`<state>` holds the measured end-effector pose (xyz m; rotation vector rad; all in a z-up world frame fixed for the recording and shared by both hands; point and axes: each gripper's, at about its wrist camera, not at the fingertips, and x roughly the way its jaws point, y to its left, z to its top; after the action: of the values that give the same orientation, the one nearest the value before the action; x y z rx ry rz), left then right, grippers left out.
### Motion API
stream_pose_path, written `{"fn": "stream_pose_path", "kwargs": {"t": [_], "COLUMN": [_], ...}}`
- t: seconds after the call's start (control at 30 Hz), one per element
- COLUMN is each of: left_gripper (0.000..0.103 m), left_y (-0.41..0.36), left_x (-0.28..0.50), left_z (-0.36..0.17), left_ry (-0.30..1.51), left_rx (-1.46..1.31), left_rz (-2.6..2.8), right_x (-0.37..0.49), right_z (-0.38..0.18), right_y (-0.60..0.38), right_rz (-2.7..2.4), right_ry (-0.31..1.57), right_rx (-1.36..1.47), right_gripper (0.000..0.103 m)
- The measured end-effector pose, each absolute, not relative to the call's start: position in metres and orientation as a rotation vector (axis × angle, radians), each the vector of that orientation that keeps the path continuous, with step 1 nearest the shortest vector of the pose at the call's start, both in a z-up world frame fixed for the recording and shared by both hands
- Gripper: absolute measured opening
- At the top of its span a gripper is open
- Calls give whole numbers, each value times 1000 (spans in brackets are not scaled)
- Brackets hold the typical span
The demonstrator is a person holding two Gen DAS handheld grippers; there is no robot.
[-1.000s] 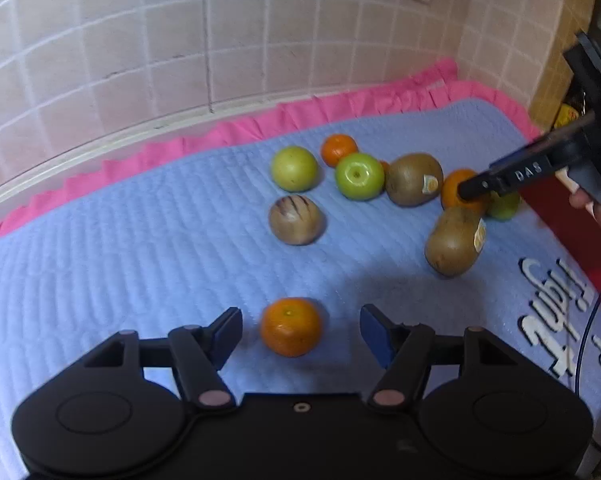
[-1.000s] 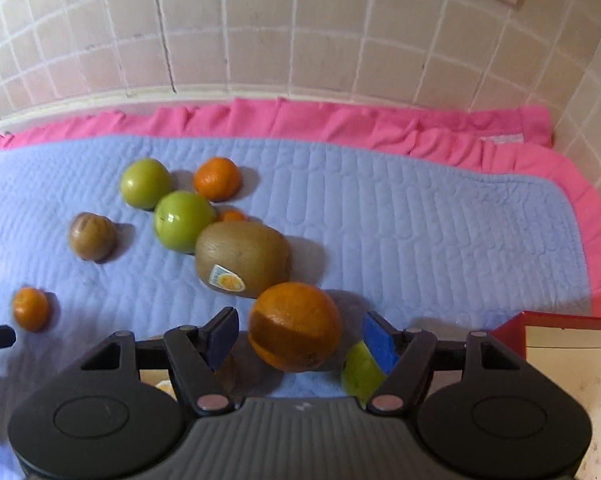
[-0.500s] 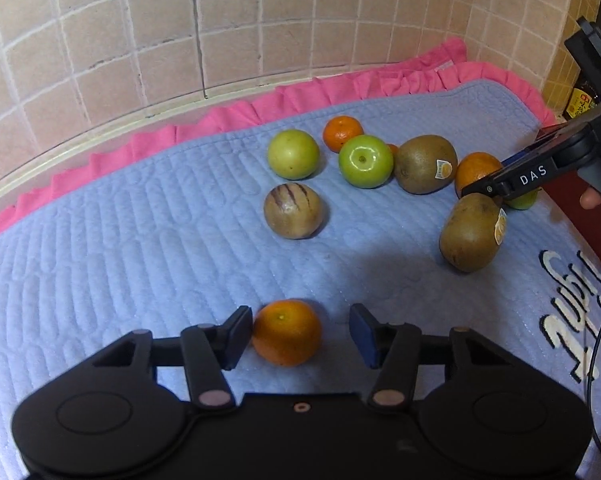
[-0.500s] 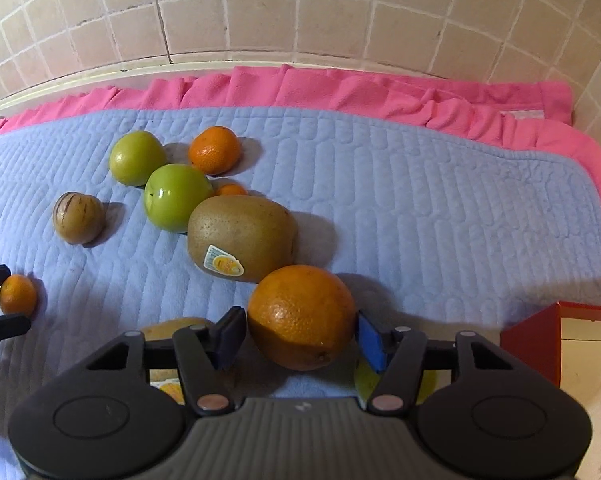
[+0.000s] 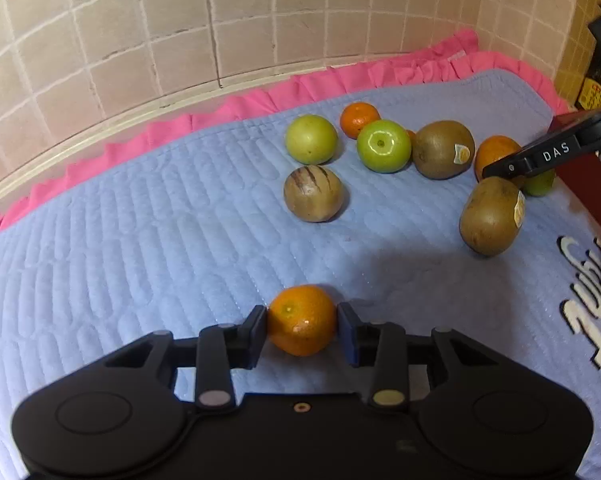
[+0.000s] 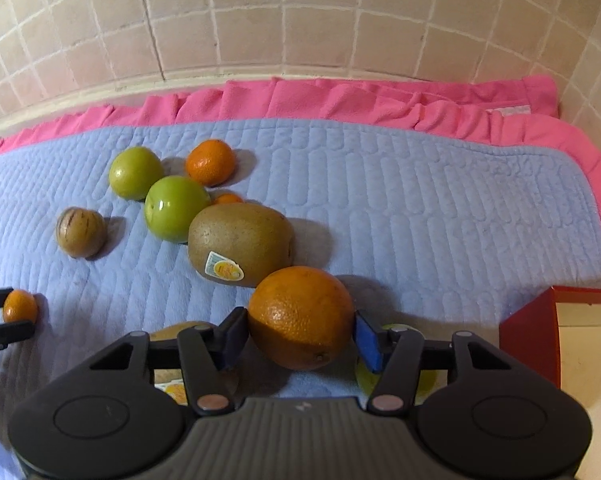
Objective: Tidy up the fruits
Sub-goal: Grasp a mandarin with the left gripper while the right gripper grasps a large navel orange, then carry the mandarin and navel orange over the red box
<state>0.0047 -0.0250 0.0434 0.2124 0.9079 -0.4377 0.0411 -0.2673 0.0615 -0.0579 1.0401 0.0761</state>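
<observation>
A small tangerine (image 5: 302, 326) lies on the blue quilted mat (image 5: 140, 240), and my left gripper (image 5: 301, 320) is shut on it, a pad pressing each side. In the right wrist view the same tangerine (image 6: 19, 306) shows at the left edge between the left fingers (image 6: 8, 330). My right gripper (image 6: 300, 330) has a large orange (image 6: 300, 314) between its jaws, which are closing with both pads touching the peel. Seen from the left wrist, the right gripper's finger (image 5: 540, 156) crosses in front of the large orange (image 5: 496, 150).
Two green apples (image 5: 311, 139) (image 5: 384, 146), another tangerine (image 5: 359, 119), a striped brown fruit (image 5: 313, 193) and two stickered kiwis (image 5: 444, 149) (image 5: 492, 216) lie mid-mat. A red box (image 6: 528, 328) stands at the right. A pink frill (image 6: 340, 100) and the tiled wall bound the back.
The left jaws have drawn in from wide apart onto the small tangerine. The right jaws have narrowed until both pads meet the large orange. Neither hand has shifted much.
</observation>
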Motion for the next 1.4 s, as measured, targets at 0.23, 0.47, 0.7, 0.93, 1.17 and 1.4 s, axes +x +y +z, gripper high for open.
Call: {"fn": "stream_pose_path", "kwargs": {"t": [0.23,0.47,0.7,0.93,1.17,1.4], "left_gripper": [45,45,45,45,45,45], "left_y": [-30,-53,-84,-152,-252,-339], "left_x": [-11,-27,-33,-31,-24,-18], "left_z": [69,116,176,214,225,206], "left_ry": [839,687,516,419,418,500], "left_rx": [204,205,127,134,188,216], "left_rz": [-472,-558,-700,-868,-1042,-1144], "right_x": [19,-23,-75,-133,-178,-205], "right_z": [89,138,204,249,246,206], "right_y": [-282,-301,-348,-405,-460,-514], "right_rz": [60,25,-75,-246,-401,-494], "right_ry": [977,869,726,623,612,673], "right_rx": [16,11,-12,24,99,235], "right_gripper": [58,58,58,58,59,58]}}
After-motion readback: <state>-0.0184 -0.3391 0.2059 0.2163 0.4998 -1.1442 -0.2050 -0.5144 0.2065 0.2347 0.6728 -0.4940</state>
